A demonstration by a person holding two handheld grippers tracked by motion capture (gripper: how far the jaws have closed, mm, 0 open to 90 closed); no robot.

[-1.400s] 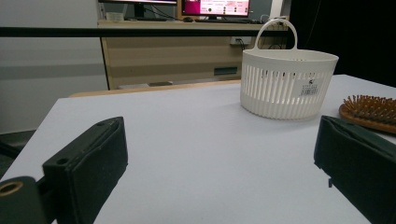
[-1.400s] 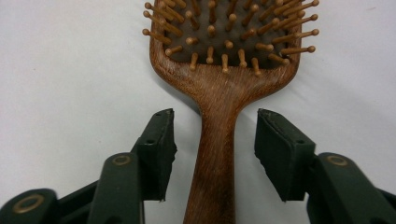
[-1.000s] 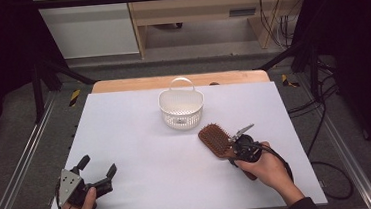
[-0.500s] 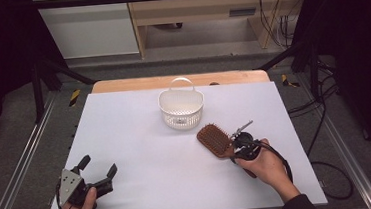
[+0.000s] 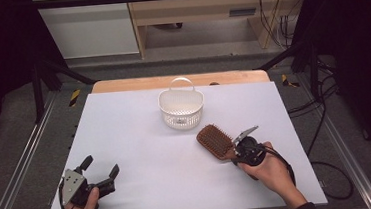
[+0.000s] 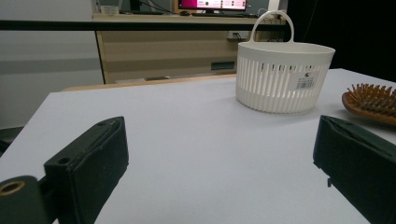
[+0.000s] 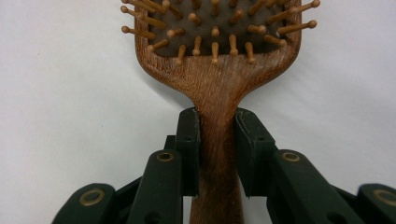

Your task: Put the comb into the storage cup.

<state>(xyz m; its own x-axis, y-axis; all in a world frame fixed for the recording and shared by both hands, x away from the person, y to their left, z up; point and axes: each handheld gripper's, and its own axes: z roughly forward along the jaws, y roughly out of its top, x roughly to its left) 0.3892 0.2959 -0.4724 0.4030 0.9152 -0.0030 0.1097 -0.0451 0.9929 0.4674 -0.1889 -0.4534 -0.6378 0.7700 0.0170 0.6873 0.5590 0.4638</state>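
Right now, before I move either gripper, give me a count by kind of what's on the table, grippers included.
Baskets, white plastic: 1, the basket at the far middle of the table.
Hairbrushes, wooden: 1, the hairbrush, handle clamped in the right gripper.
Grippers: 2, the right gripper and the left gripper, jaws apart and holding nothing.
Total: 4.

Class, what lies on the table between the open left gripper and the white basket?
Nothing: the high view shows bare table between left gripper and basket.
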